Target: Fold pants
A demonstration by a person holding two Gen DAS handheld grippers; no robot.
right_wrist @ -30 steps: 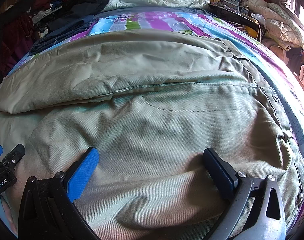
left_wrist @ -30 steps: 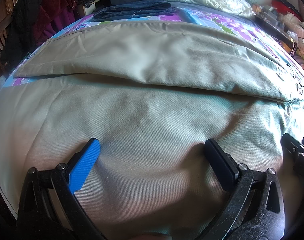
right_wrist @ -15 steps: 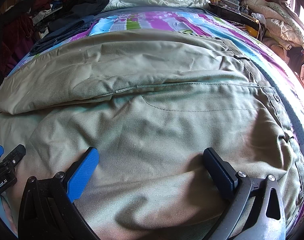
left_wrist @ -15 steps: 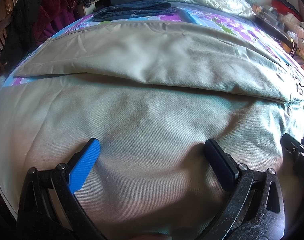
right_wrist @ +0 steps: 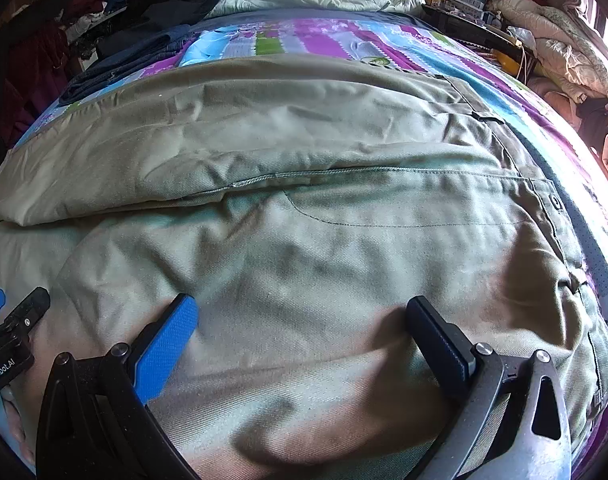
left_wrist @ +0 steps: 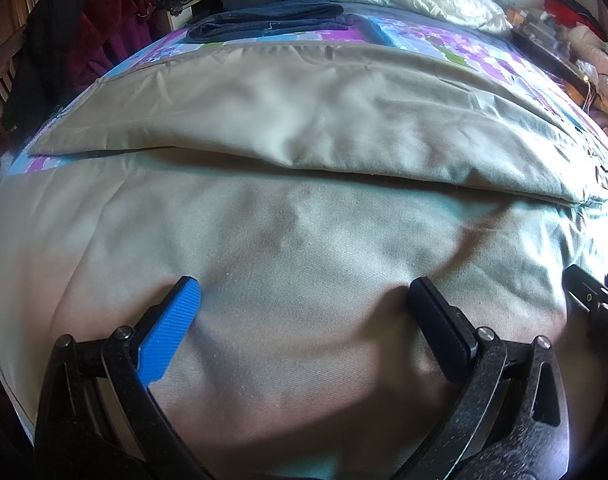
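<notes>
- Across the bed, on a striped purple-and-blue cover (right_wrist: 324, 40), we see the khaki pants (left_wrist: 304, 152) spread flat, one leg lying beyond the other with a straight edge between them.
- Our left gripper (left_wrist: 304, 300) sits low over the nearer leg, jaws wide apart, nothing between them; its blue pad (left_wrist: 171, 328) and black pad (left_wrist: 440, 328) seem to press on the cloth or hang just above it (we cannot tell which).
- Our right gripper (right_wrist: 304, 316) is likewise spread open and empty, set over the seat end, where the stitched pocket seam (right_wrist: 384, 172) and the waistband (right_wrist: 552, 216) show at the right.
- Each gripper peeks into the other's view at the edge, so the two work close side by side.
- We judge the cloth to be a medium cotton twill: soft, limp, light, not slippery, and certain to sag and wrinkle wherever it is unsupported.
- Pinching the flat middle would gather only a loose tuck, so we would rather take hold at a firm edge: the waistband or side seam for the right, the outer leg seam or hem for the left.
- Both layers must be caught together, or the top one slides off the lower.
- Folded dark jeans (left_wrist: 271, 20) lie well apart at the far side, out of our way.
</notes>
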